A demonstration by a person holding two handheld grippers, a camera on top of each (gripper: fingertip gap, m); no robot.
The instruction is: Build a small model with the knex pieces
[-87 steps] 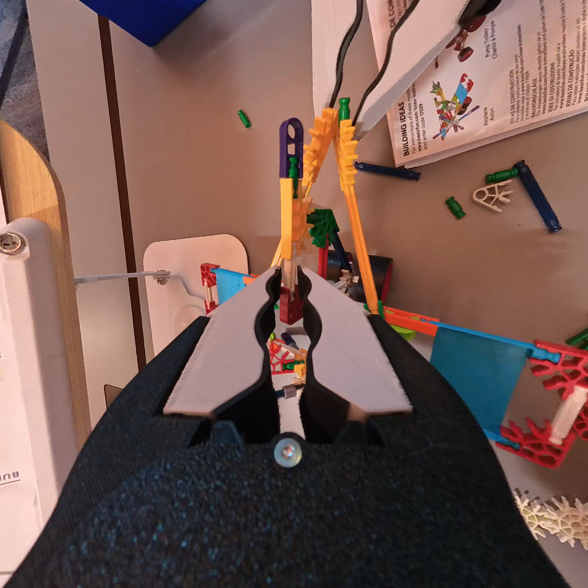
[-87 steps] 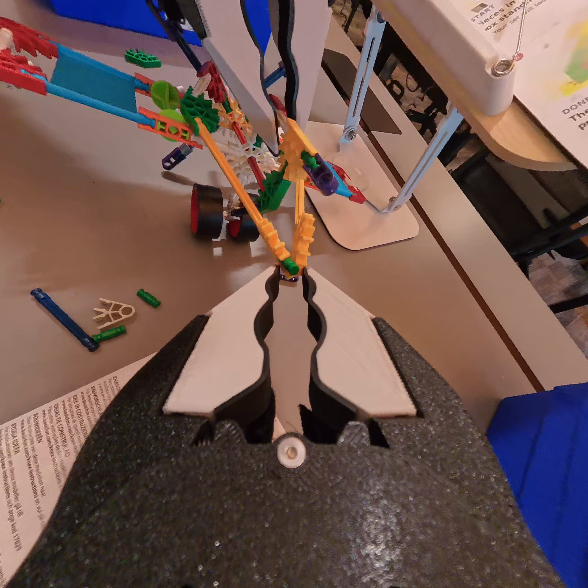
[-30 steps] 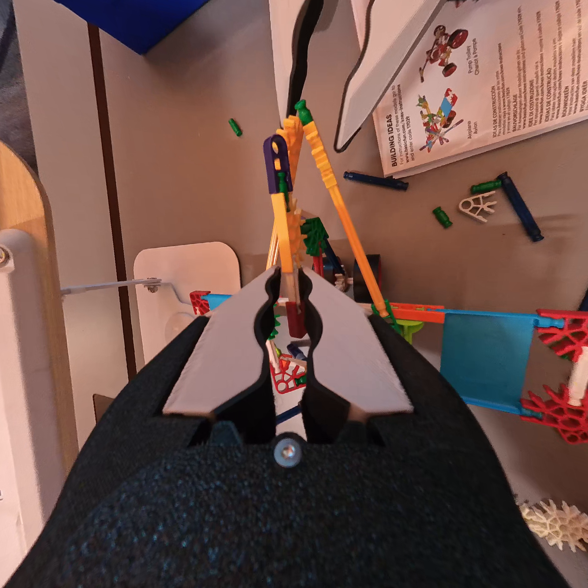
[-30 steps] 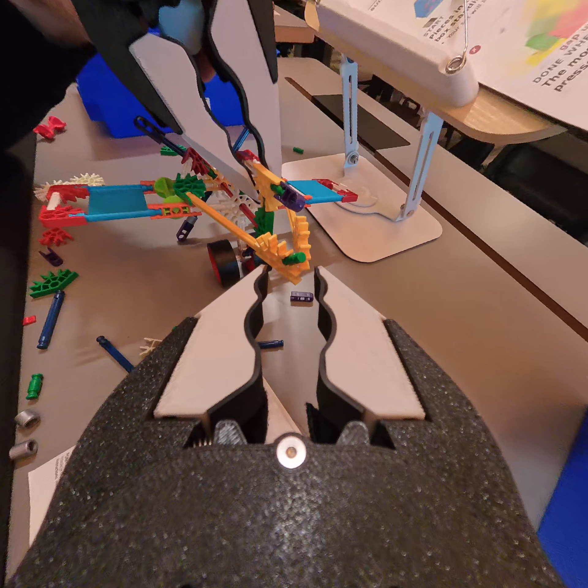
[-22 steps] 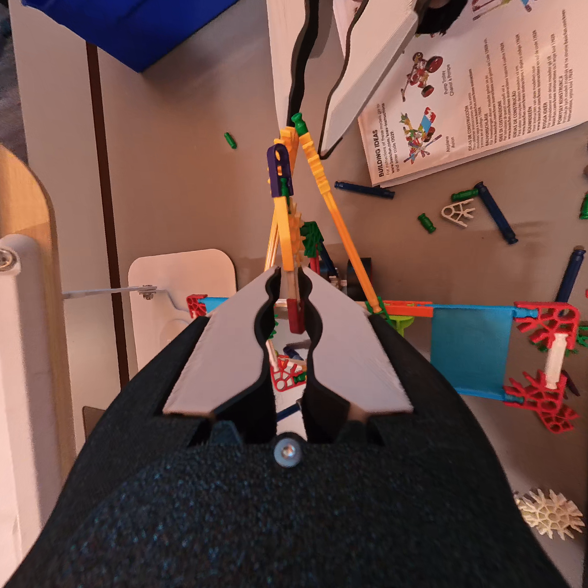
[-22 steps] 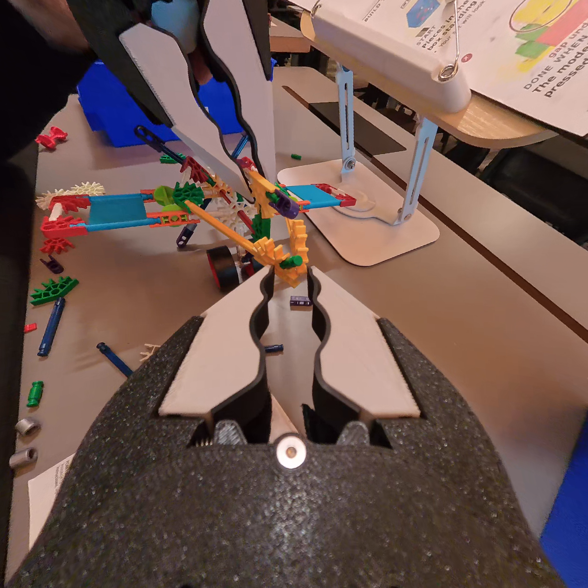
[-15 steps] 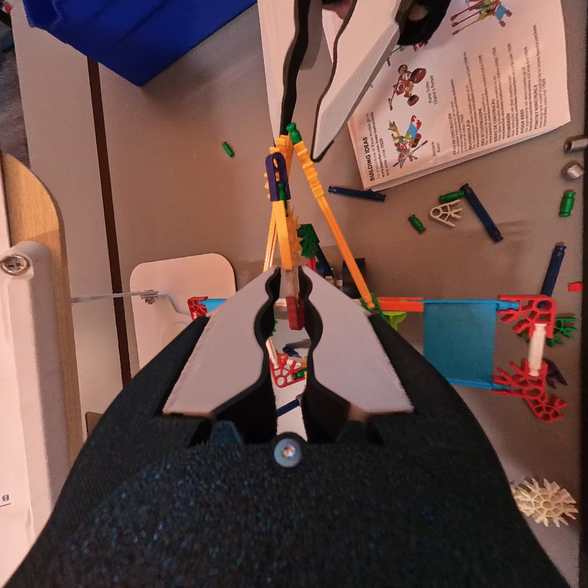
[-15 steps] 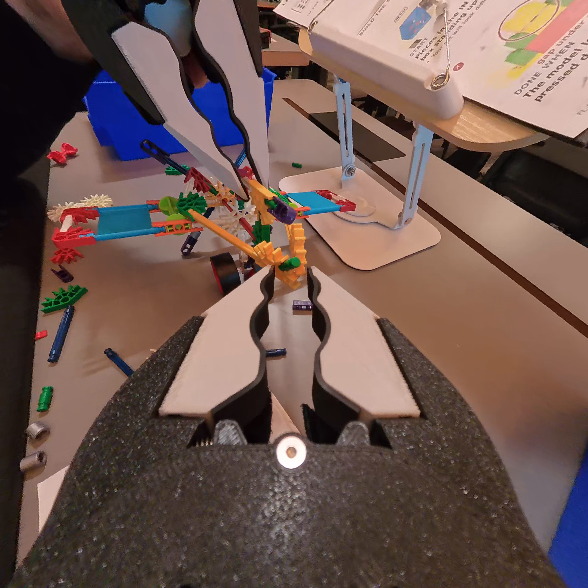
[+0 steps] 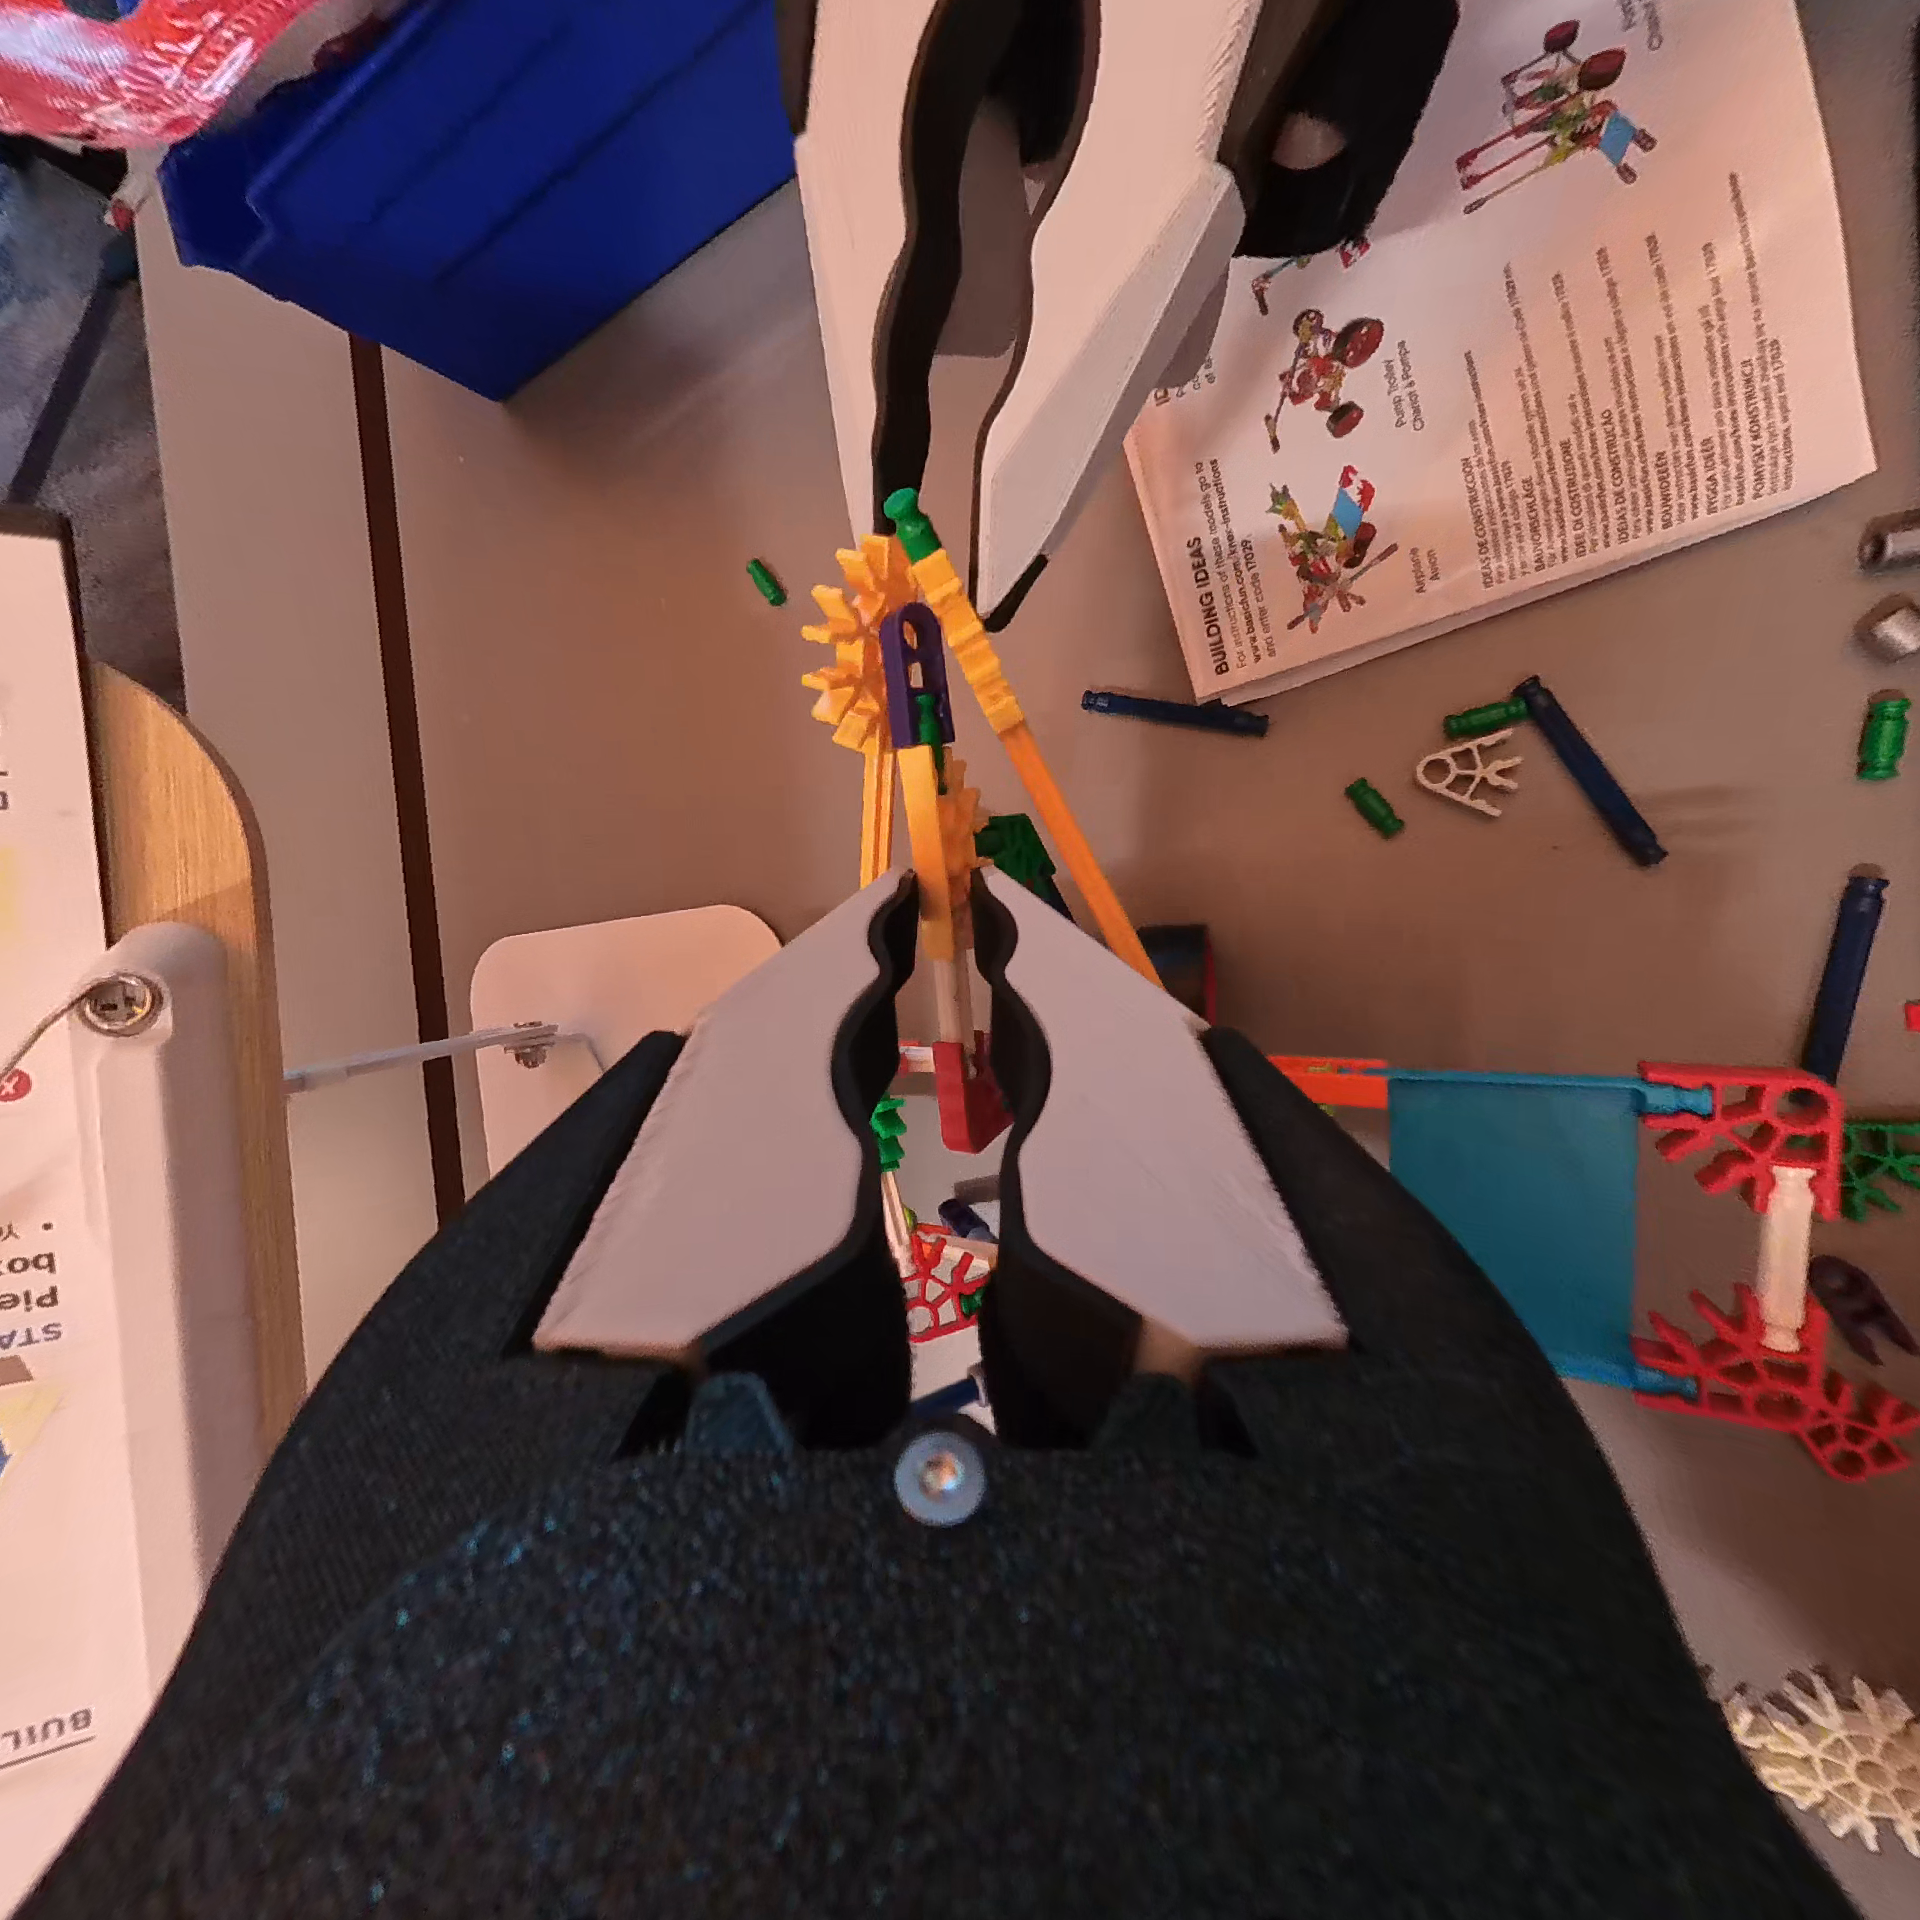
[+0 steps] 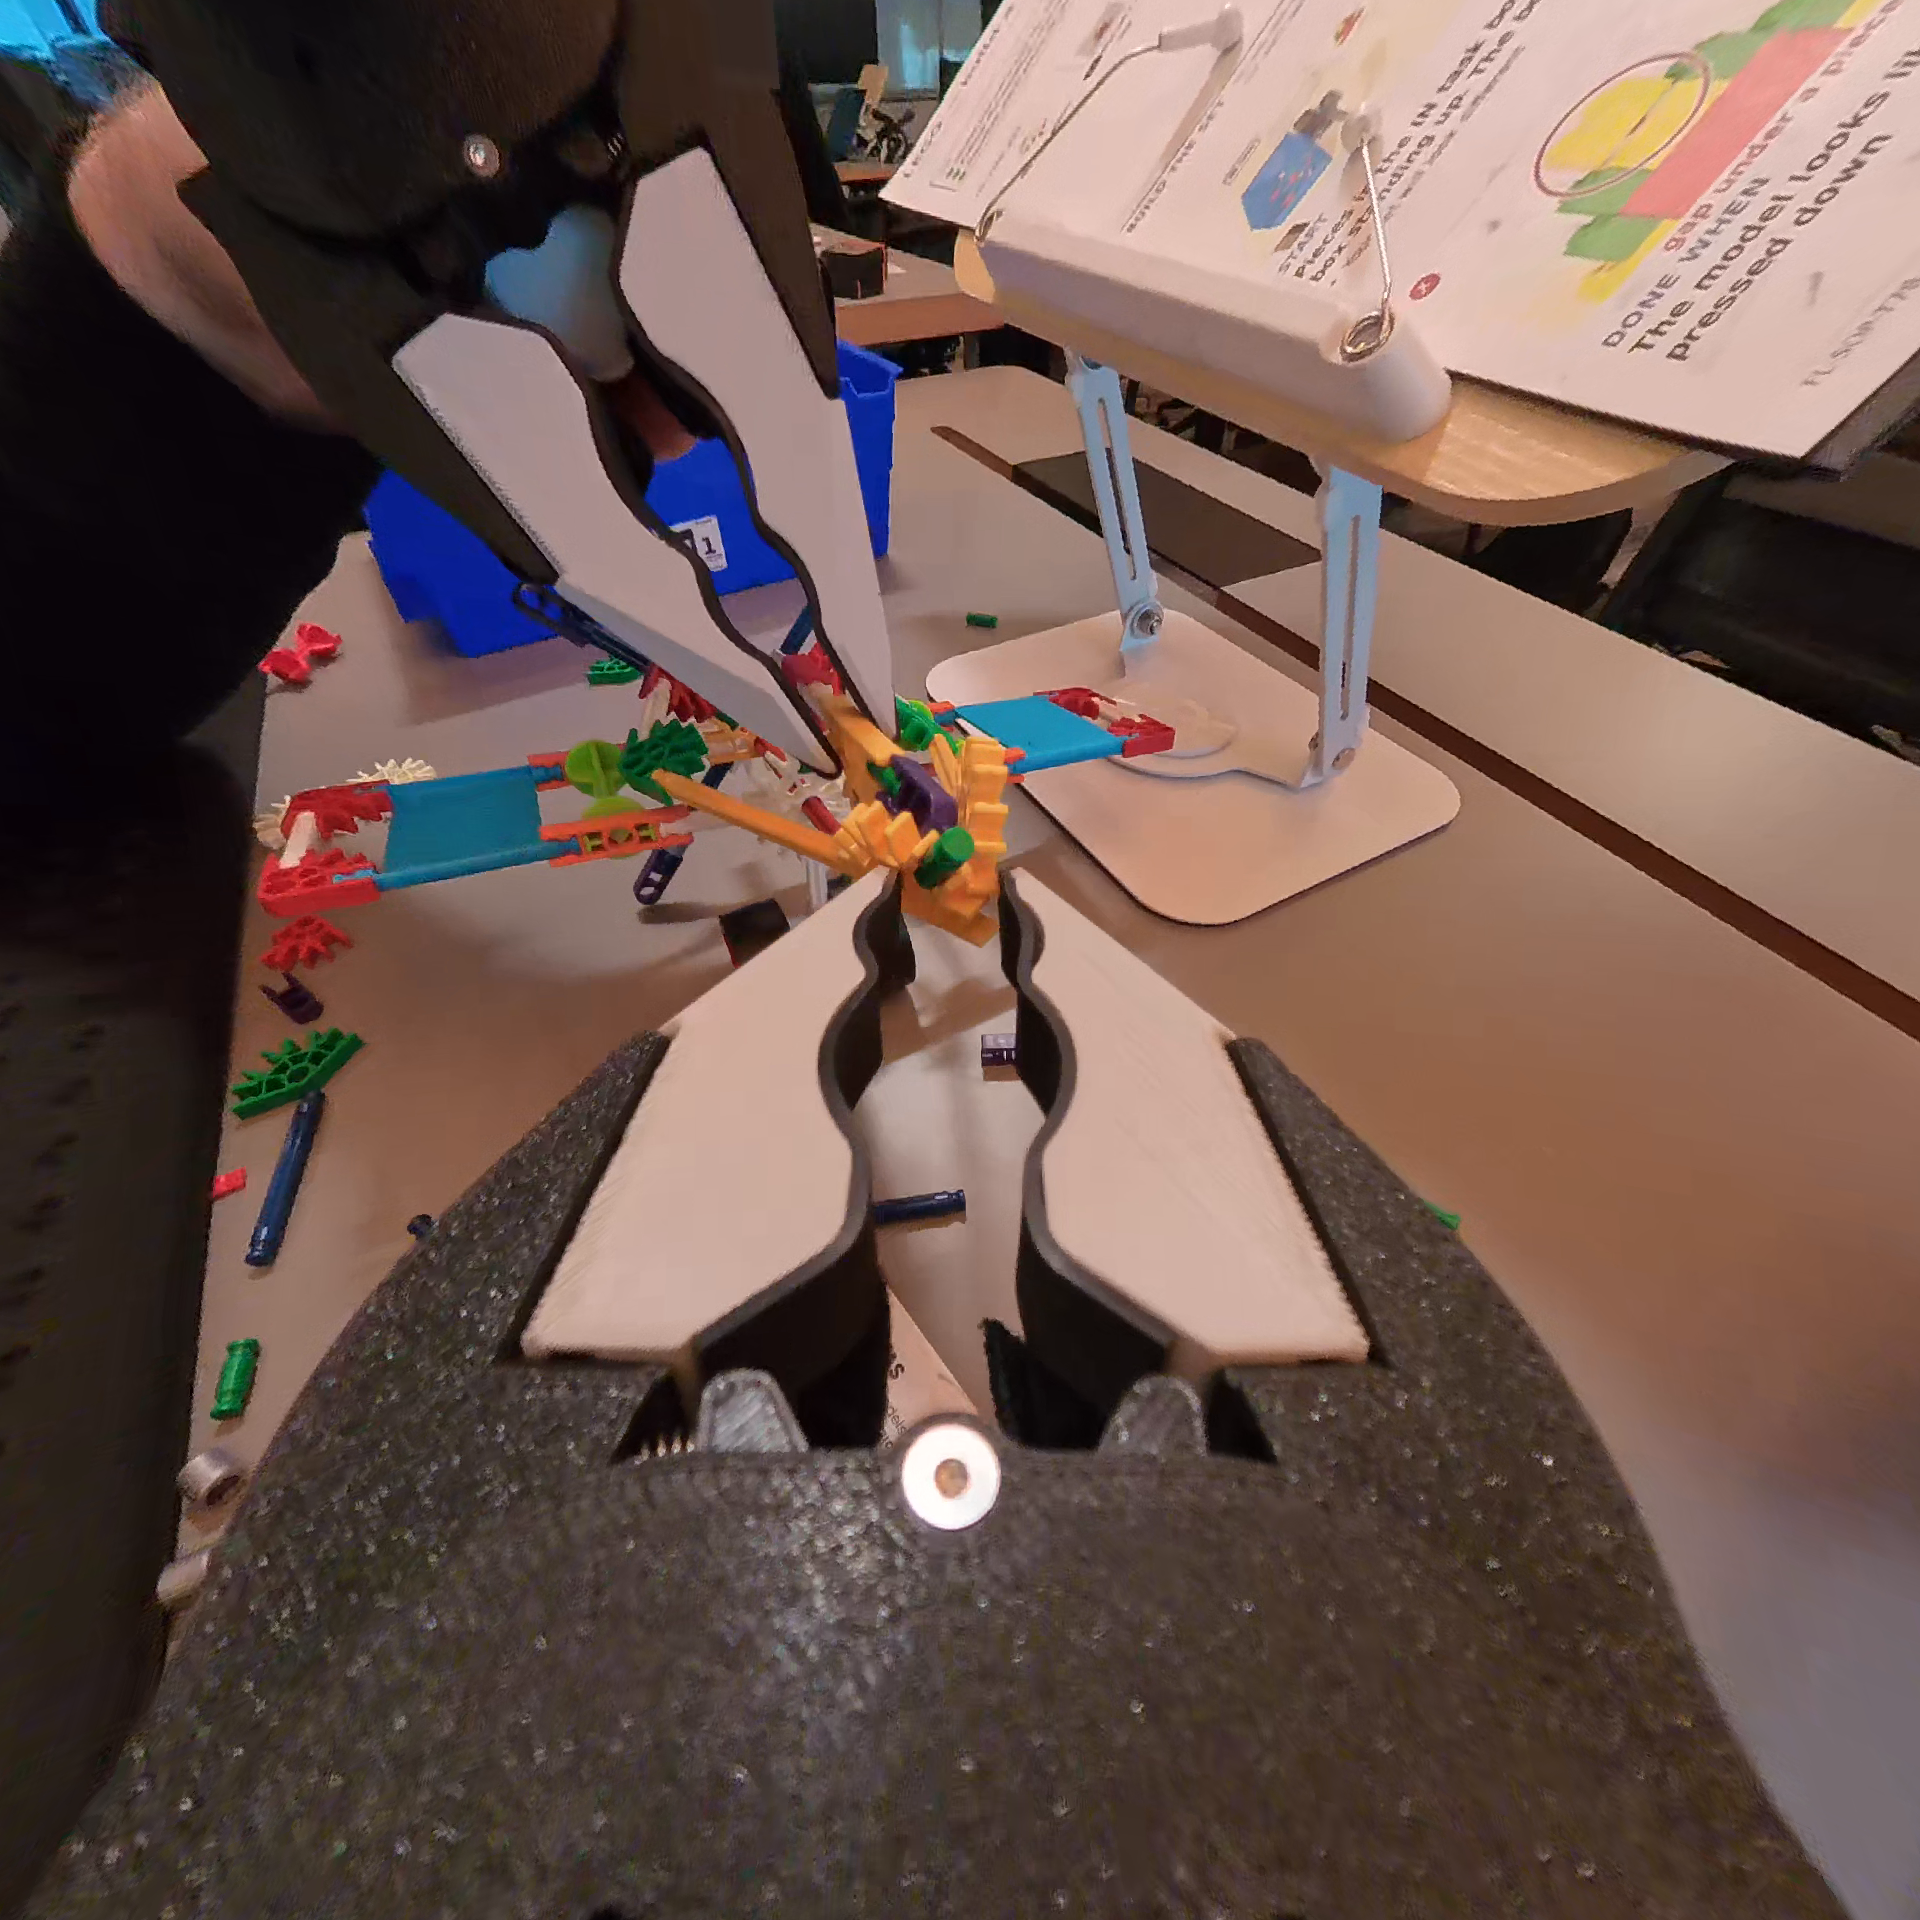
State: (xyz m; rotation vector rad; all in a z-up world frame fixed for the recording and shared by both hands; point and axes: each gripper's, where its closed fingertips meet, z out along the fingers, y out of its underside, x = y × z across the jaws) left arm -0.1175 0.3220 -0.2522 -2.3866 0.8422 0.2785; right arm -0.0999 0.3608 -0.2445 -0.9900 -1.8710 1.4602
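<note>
Two claws meet over a toy plane model (image 9: 940,790).
Left claw (image 9: 943,891) clamps its yellow rod; right claw (image 10: 943,896) parted, empty, at the green peg (image 10: 943,854).

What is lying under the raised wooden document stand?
Under the wooden document stand, only its white base plate shows, resting on the table, with the model's small blue panel reaching over the plate's near edge. The plate hides whatever lies beneath it.

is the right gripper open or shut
Open: the right gripper shows a clear gap between its fingers, with the yellow gear just at their tips.
</note>
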